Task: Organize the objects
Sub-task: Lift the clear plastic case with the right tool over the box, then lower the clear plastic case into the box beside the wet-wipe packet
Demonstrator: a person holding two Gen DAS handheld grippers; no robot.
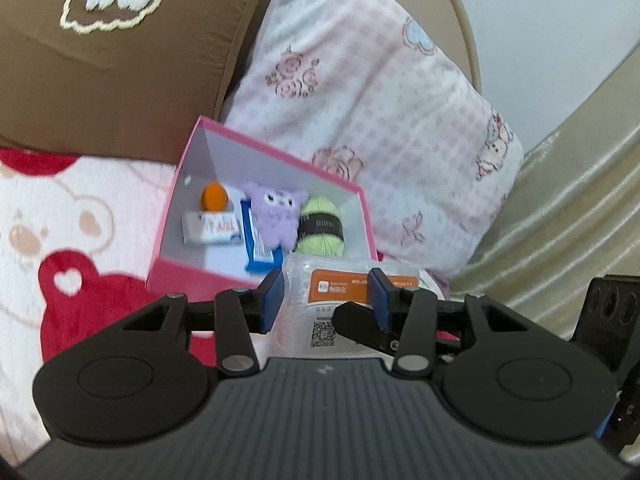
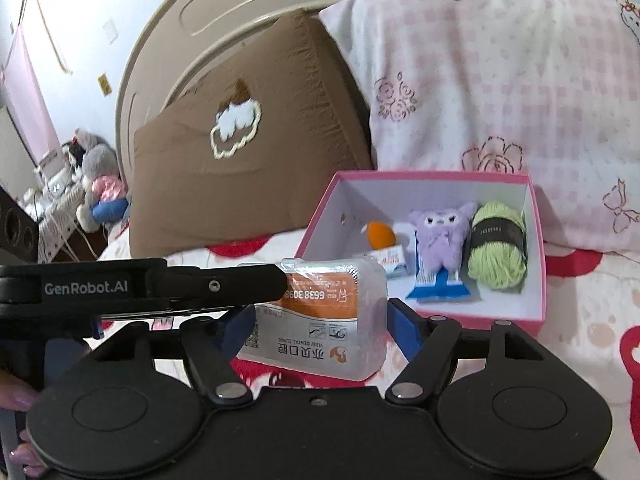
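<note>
A clear plastic box with an orange label [image 1: 344, 284] [image 2: 320, 320] hangs low over the bed, held from two sides. My left gripper [image 1: 326, 300] is shut on its near end, and one left finger [image 2: 240, 284] shows in the right wrist view against the box's top left corner. My right gripper [image 2: 322, 328] is shut across its length, both blue pads against its ends. One right finger [image 1: 360, 322] crosses in front of the box. Just behind stands an open pink box [image 1: 256, 148] [image 2: 538, 240] holding an orange ball [image 1: 215, 197], a purple plush [image 1: 276, 216], green yarn [image 1: 322, 226] and two packets.
A brown cushion [image 1: 120, 80] and a pink checked pillow [image 1: 380, 100] lean on the headboard [image 2: 240, 8] behind the pink box. A bear-print blanket [image 1: 72, 220] covers the bed. A bedside table with plush toys [image 2: 92, 184] stands far left. A person's fingers [image 2: 18, 400] show at lower left.
</note>
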